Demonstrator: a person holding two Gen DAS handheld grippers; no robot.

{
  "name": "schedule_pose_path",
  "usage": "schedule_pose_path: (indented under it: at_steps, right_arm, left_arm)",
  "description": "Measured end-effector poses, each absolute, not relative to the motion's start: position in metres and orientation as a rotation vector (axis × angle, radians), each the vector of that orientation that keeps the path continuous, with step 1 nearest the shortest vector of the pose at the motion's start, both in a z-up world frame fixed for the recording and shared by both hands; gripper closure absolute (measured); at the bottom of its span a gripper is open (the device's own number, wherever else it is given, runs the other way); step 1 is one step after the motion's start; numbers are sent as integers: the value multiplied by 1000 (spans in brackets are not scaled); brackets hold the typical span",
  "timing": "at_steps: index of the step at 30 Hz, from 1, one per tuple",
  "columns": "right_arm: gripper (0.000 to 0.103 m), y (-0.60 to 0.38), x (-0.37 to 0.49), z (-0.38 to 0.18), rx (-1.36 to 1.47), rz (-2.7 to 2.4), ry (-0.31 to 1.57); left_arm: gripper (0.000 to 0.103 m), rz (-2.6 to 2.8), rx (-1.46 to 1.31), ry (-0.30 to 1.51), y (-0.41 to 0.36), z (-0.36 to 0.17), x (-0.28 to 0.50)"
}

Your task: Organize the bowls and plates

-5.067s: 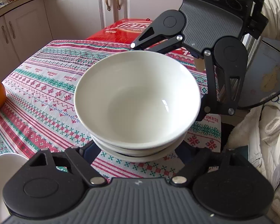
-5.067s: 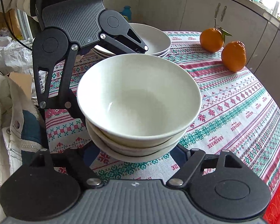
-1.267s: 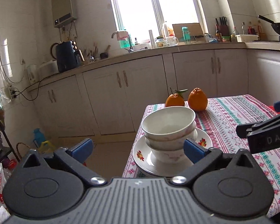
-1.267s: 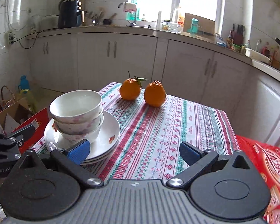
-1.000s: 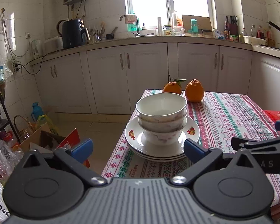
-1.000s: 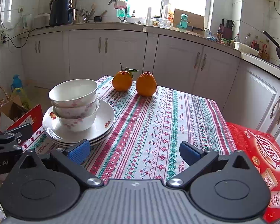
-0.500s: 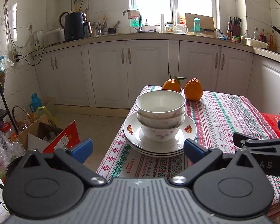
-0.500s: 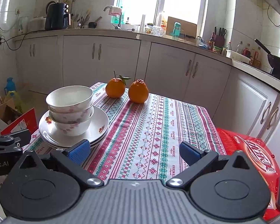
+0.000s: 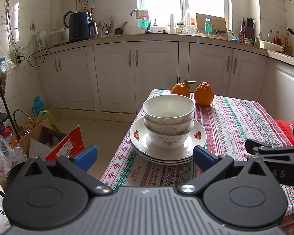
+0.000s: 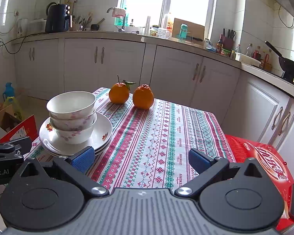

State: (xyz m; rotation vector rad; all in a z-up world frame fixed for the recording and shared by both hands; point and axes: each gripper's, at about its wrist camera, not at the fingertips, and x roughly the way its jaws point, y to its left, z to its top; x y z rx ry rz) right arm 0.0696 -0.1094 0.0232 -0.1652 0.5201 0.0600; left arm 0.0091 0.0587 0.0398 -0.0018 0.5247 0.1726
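Note:
Three white floral bowls (image 9: 168, 120) (image 10: 72, 115) sit nested on a stack of white plates (image 9: 141, 145) (image 10: 105, 131) at the near left corner of the table. My left gripper (image 9: 145, 155) is open and empty, held back from the stack and level with the plates. My right gripper (image 10: 141, 159) is also open and empty, hanging over the tablecloth to the right of the stack. Each gripper shows at the edge of the other's view.
Two oranges (image 9: 192, 94) (image 10: 131, 96) rest at the table's far end. The striped tablecloth (image 10: 166, 137) covers the table. A red box (image 10: 264, 164) lies at the right. Cardboard boxes and bags (image 9: 49, 143) stand on the floor at left. Kitchen cabinets (image 9: 135, 74) line the back.
Five seconds ago both grippers held a bowl over the stack. Since then both have let go and drawn well back; over the last second they have kept backing away slightly.

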Motion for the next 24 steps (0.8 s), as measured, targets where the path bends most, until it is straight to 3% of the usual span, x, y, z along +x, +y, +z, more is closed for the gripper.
schedule_pose_path:
  at_steps: [24]
  right_arm:
    - [0, -109, 69, 25, -164, 47, 514]
  left_arm:
    - [1, 171, -8, 524, 58, 40, 9]
